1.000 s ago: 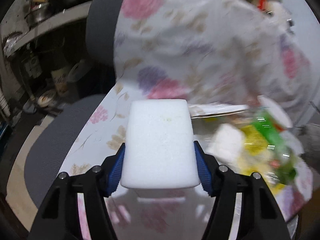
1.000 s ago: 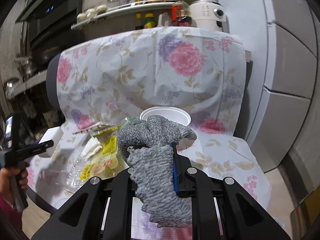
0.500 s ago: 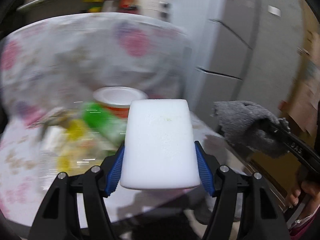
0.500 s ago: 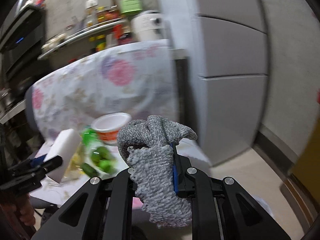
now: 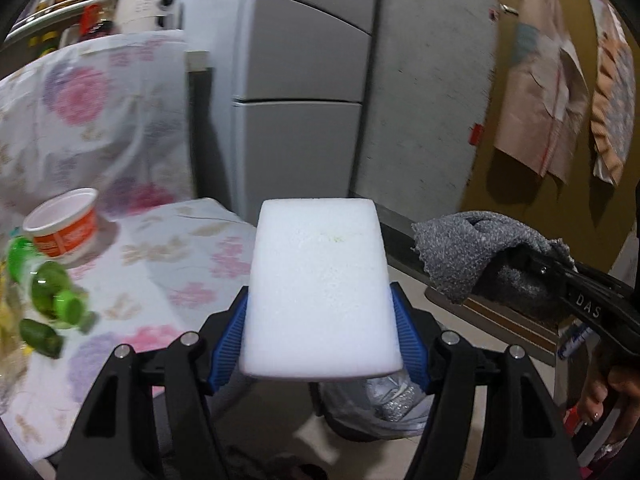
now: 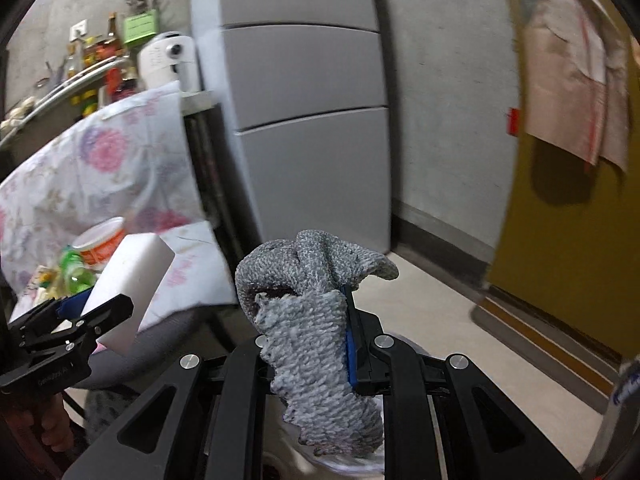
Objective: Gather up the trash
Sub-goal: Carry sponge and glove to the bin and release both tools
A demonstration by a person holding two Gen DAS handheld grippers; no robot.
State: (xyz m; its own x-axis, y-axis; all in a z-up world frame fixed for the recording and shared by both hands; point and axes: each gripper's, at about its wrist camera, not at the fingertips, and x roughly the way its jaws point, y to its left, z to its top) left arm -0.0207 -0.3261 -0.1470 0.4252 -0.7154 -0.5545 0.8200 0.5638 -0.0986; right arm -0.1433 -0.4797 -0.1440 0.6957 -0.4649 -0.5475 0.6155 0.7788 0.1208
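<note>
My left gripper (image 5: 320, 320) is shut on a white foam block (image 5: 320, 288), held in the air past the chair's edge. The block also shows in the right wrist view (image 6: 132, 276). My right gripper (image 6: 320, 332) is shut on a crumpled grey cloth (image 6: 316, 320), which also shows in the left wrist view (image 5: 472, 248) at the right. A bin with a clear liner (image 5: 380, 412) stands on the floor below the foam block. An orange-and-white cup (image 5: 62, 228) and green bottles (image 5: 52, 292) lie on the flowered chair seat (image 5: 180, 272).
A grey fridge (image 6: 304, 120) stands behind the chair. A mustard-yellow door (image 6: 560, 260) with hanging paper bags (image 5: 540, 92) is at the right. A shelf with bottles (image 6: 92, 60) and a white appliance (image 6: 168, 56) is at the back left. Beige floor (image 6: 432, 312) lies ahead.
Both grippers have swung right, away from the chair and the trash on it, toward the fridge, door and floor bin. The foam block and grey cloth stay held.
</note>
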